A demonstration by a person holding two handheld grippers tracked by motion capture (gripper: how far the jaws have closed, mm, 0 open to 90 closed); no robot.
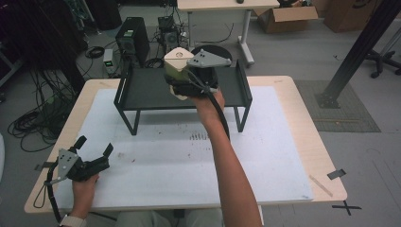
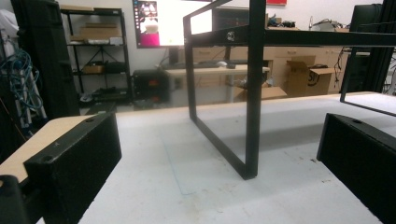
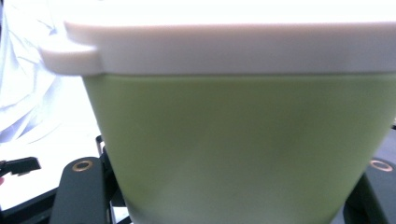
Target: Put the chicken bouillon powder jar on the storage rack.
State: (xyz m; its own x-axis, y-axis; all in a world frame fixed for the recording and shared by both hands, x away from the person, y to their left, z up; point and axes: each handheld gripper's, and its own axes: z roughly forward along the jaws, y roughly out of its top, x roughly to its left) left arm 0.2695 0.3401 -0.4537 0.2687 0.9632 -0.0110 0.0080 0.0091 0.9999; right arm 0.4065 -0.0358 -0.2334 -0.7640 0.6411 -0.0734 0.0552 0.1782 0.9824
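While the right gripper [image 1: 182, 78] squeezes a green plastic tub with a white lid [image 3: 243, 140] between its jaws, the tub hangs over the black metal shelf [image 1: 146, 90] near the top middle. Down at the lower left, the left gripper [image 1: 94, 149] rests open on the white mat [image 1: 189, 161].

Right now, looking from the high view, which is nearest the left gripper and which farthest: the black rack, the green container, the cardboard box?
From the left gripper:
1. Black rack, ahead on the table.
2. Green container, held over the rack.
3. Cardboard box, on the floor, far right.
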